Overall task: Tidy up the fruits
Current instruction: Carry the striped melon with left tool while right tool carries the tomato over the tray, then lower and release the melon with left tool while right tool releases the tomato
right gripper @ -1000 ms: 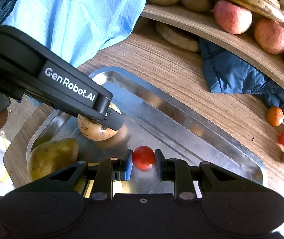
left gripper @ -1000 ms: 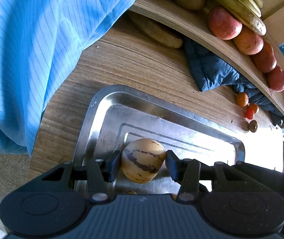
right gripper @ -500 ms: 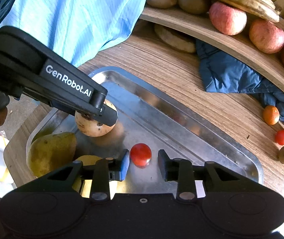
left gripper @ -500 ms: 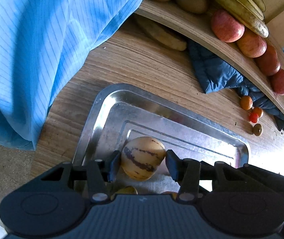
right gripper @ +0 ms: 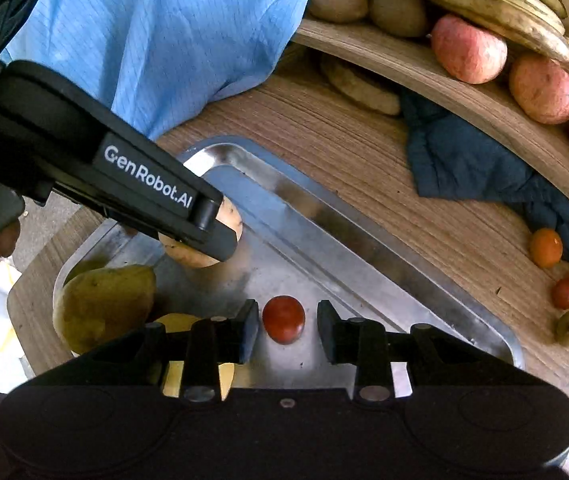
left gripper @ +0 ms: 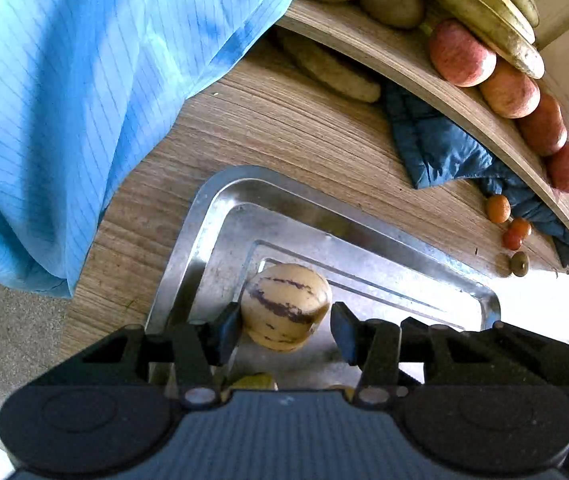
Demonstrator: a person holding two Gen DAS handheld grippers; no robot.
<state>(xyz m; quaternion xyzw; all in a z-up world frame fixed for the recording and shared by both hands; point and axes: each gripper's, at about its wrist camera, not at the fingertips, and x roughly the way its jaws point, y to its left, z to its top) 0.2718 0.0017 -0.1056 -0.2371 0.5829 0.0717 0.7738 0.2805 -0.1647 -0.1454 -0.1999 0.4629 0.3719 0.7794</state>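
Steel tray (right gripper: 364,240) on bench: right gripper (right gripper: 287,326) fingers just opening, apart around cherry tomato (right gripper: 283,319); left gripper (left gripper: 286,326) fingers flank striped melon (left gripper: 285,306), contact unclear; pear (right gripper: 102,306) at tray's near-left corner.

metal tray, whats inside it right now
A striped melon, a red tomato and a green pear lie in the metal tray; the claws hide the near end.

Pale yellow fruit (left gripper: 286,306) w/ dark purple-brown streaks; small tomato (right gripper: 283,319) red; pear (right gripper: 102,304) olive-yellow; tray (left gripper: 204,224) shiny silver; table (left gripper: 284,128) light-brown wood grain; draped cloth (left gripper: 84,80) sky blue w/ thin pinstripes; crumpled cloth (left gripper: 436,148) navy; apples (left gripper: 462,54) pink-red; bananas (left gripper: 484,12) yellow, brown-flecked
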